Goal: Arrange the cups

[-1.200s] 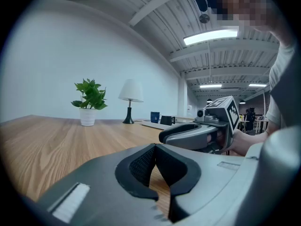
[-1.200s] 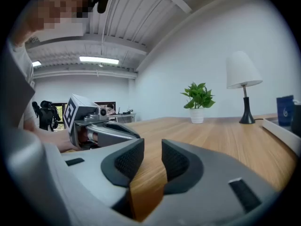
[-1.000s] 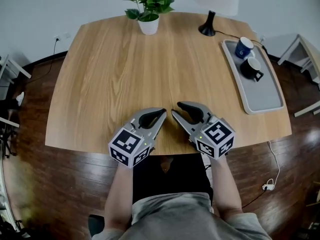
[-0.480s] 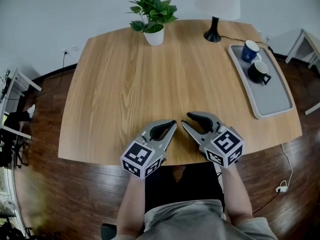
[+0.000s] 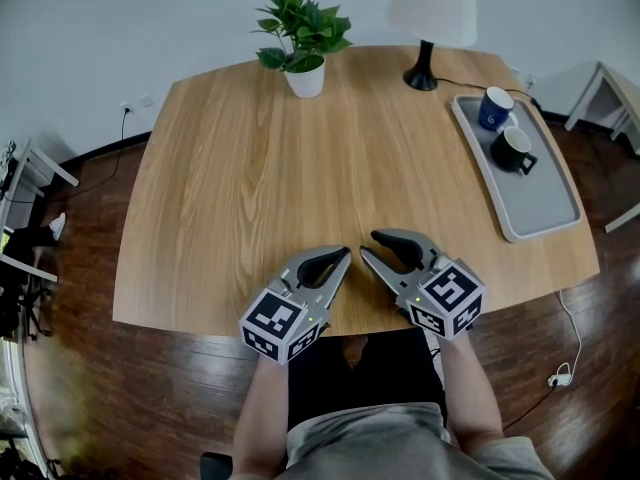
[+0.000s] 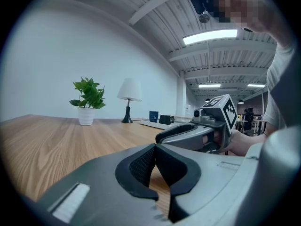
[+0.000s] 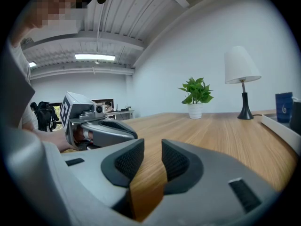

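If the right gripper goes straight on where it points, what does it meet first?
Probably the bare table just ahead of the right gripper, which tilts slightly down. The left gripper has its tip close beside that line and might get brushed.

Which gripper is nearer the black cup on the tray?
Right. The right gripper sits at the near edge of the table, the black cup far ahead to its right on the tray. The left gripper sits beside it, farther from the cup.

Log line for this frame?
left gripper: shut, empty | right gripper: slightly open, empty | blue cup, black cup: on tray, untouched
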The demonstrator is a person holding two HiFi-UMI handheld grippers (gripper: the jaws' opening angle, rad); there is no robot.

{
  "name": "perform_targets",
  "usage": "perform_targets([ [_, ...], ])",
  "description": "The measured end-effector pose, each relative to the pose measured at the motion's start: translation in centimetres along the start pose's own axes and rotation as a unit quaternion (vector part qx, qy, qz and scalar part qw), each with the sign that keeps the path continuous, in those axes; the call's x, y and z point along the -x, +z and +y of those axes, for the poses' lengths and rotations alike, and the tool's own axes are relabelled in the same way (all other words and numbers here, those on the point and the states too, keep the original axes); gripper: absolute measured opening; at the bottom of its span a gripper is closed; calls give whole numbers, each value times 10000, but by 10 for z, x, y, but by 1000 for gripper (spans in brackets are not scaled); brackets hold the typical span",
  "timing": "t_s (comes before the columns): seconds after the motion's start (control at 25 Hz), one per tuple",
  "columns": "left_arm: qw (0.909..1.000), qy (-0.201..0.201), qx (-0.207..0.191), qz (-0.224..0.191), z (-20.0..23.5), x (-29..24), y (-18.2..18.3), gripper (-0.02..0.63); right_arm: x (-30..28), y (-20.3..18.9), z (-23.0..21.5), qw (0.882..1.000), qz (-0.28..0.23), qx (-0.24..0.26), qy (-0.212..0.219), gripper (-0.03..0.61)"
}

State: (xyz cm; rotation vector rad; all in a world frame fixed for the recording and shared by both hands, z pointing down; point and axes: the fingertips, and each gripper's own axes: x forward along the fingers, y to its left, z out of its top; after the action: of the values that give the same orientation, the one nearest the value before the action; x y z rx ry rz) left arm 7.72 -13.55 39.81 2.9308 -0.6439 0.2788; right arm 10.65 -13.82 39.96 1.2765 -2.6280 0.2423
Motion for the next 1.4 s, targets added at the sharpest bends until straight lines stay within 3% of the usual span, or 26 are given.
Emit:
perform_targets([
  [1.4,10000,18,-20,35,2,1,-1,9,0,0,-1,9999,-121,-77,-50,109],
])
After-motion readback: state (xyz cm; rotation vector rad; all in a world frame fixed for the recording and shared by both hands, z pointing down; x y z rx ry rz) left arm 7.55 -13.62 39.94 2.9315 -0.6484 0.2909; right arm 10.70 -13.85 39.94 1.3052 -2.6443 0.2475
